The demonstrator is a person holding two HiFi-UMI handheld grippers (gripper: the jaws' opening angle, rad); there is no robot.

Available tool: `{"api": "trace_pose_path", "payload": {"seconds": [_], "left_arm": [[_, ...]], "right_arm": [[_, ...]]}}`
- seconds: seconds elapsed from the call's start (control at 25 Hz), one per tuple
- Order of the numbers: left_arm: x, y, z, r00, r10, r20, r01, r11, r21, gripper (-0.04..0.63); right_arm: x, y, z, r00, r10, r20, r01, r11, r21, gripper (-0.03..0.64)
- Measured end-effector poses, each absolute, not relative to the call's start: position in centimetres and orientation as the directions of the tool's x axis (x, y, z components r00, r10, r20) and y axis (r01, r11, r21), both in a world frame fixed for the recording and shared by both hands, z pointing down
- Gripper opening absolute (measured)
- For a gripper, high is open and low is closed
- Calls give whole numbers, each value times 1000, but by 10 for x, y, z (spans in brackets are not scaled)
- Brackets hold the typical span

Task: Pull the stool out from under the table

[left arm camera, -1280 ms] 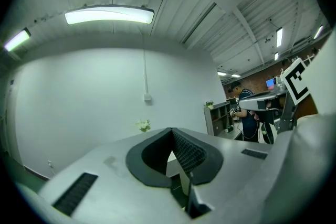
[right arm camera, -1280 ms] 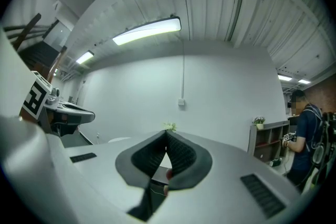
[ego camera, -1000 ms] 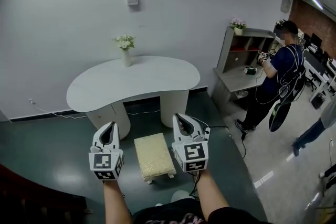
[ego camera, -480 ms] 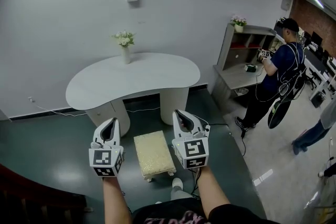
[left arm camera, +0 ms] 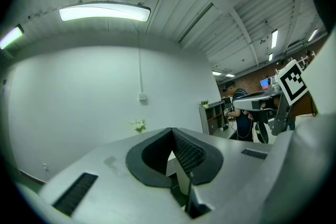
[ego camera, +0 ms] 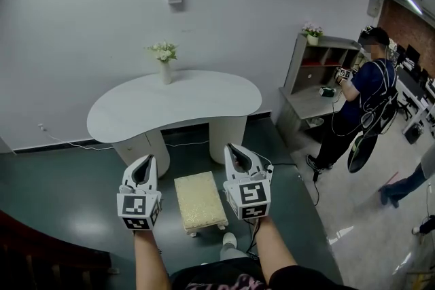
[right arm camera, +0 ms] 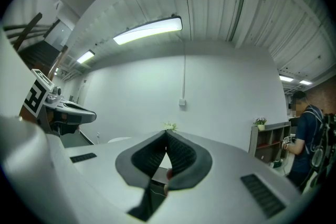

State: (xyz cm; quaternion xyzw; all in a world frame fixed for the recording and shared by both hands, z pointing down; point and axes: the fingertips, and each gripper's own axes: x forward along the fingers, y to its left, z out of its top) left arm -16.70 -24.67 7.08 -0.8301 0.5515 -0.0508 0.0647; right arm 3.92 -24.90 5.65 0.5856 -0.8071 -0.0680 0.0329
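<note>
**Head view.** The left gripper (ego camera: 144, 165) and right gripper (ego camera: 236, 154) are held side by side, both pointing at the table (ego camera: 177, 102). Each pair of fingers is pressed together at the tip and holds nothing. The stool (ego camera: 199, 200) shows in the gap between the two grippers, just behind their fingertips and lower down, on the floor. Neither gripper touches it. Its far end stops short of the tabletop's near edge, so it looks clear of the table. Ahead of the fingertips, beyond the tabletop, is a vase (ego camera: 165, 71) of flowers. Well off to the right of the right fingers a person (ego camera: 363, 98) stands at a shelf (ego camera: 319, 61).

**Left gripper view.** The ribbed pads (left arm camera: 190, 153) meet at their tips with nothing between them. The fingers aim at the wall, with the flowers (left arm camera: 139, 125) slightly to their left. The stool is not in this view, so it must sit below the fingers' line.

**Right gripper view.** These fingers (right arm camera: 181, 157) are also closed on nothing. The flowers (right arm camera: 169, 126) sit just above their tips, and the stool is again out of sight.

**Step in hand.** The pull itself looks finished, since the stool is out and both grippers have let go. The remaining move is probably just to draw back. If more clearance were wanted, the fingers would have to open, drop to the seat's edge and clamp on it before pulling again.
</note>
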Motion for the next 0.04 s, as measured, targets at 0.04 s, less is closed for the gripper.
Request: {"api": "trace_pose_path", "payload": {"seconds": [0.04], "left_arm": [[-167, -247, 71, 387, -922, 14, -909, -384, -163, 12]], "right_arm": [[40, -249, 56, -311, -950, -25, -941, 305, 146, 62]]}}
